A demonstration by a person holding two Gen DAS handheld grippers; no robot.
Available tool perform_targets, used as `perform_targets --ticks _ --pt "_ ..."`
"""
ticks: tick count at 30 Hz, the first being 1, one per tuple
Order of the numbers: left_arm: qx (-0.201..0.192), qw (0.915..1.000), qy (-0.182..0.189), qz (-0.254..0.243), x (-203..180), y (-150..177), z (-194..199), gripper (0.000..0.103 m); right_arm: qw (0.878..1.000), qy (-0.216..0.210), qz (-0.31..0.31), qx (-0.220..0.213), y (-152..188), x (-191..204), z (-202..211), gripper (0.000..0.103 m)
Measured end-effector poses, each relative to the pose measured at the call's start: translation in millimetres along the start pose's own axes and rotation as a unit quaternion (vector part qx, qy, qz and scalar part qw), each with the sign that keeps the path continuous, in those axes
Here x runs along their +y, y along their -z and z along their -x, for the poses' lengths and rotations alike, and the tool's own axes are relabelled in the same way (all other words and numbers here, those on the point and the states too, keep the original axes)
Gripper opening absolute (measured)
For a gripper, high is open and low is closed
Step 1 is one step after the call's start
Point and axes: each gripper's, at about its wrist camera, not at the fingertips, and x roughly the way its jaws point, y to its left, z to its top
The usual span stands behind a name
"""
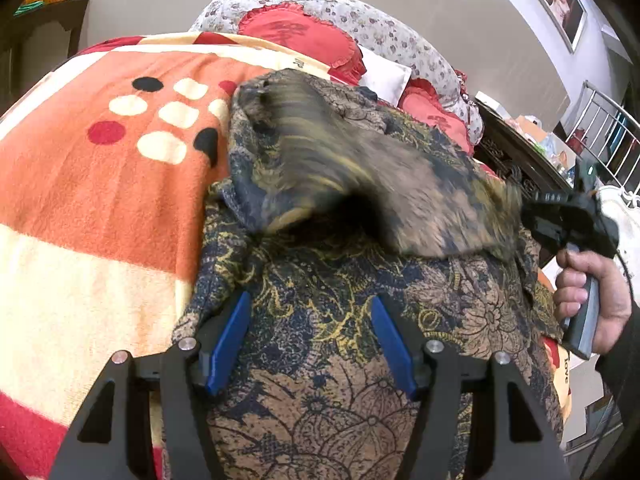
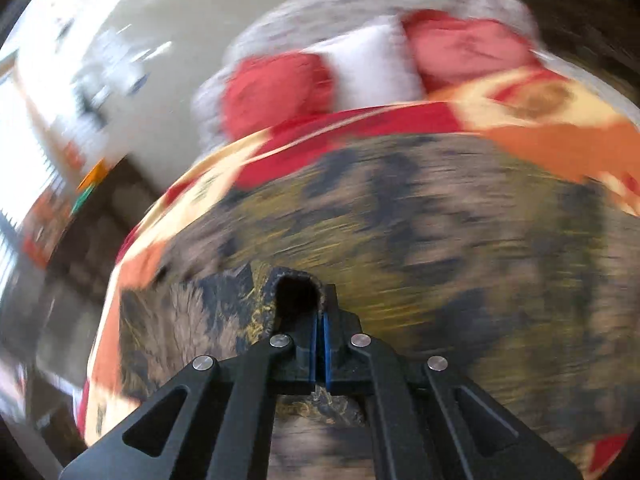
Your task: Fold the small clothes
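Observation:
A brown and navy floral garment (image 1: 332, 320) lies on the bed blanket (image 1: 100, 208). My left gripper (image 1: 310, 344) is open, its blue pads low over the garment's near part, holding nothing. My right gripper (image 1: 560, 220) shows at the right in the left wrist view, held by a hand; it lifts a motion-blurred flap of the garment (image 1: 360, 168) above the rest. In the right wrist view my right gripper (image 2: 320, 344) is shut on a fold of the garment's edge (image 2: 298, 280), and the garment (image 2: 440, 240) below is blurred.
The orange, cream and red blanket covers the bed. Red cushions (image 1: 296, 32) and a white pillow (image 1: 384, 72) lie at the bed's head against a floral bolster. A dark side table (image 1: 520, 148) with clutter stands on the right.

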Motion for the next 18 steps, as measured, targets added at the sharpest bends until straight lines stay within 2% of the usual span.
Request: perform_targets --ticks 3,7,12,15,18 --pt "0.000 1.0000 -0.001 -0.001 -1.1 0.3 -0.1 0.066 0.998 0.037 -0.054 0.017 -4.4 -48.4 2.8 0.002" --pt "0.001 1.0000 -0.003 -0.003 -1.0 -0.1 -0.7 0.066 0.994 0.056 -0.090 0.030 -2.7 -81.2 10.4 0.002" --pt "0.002 1.0000 -0.008 -0.006 -3.0 -0.4 -1.3 0.066 0.988 0.105 -0.107 0.040 1.8 -101.6 15.4 0.002" --pt "0.003 0.9999 -0.009 -0.009 -4.1 -0.2 -1.7 0.068 0.987 0.128 -0.087 0.052 5.9 -103.2 20.9 0.002" --pt "0.004 0.9996 -0.020 -0.019 -8.5 -0.7 -1.4 0.069 0.988 0.118 -0.082 0.047 7.2 -101.5 31.6 0.002"
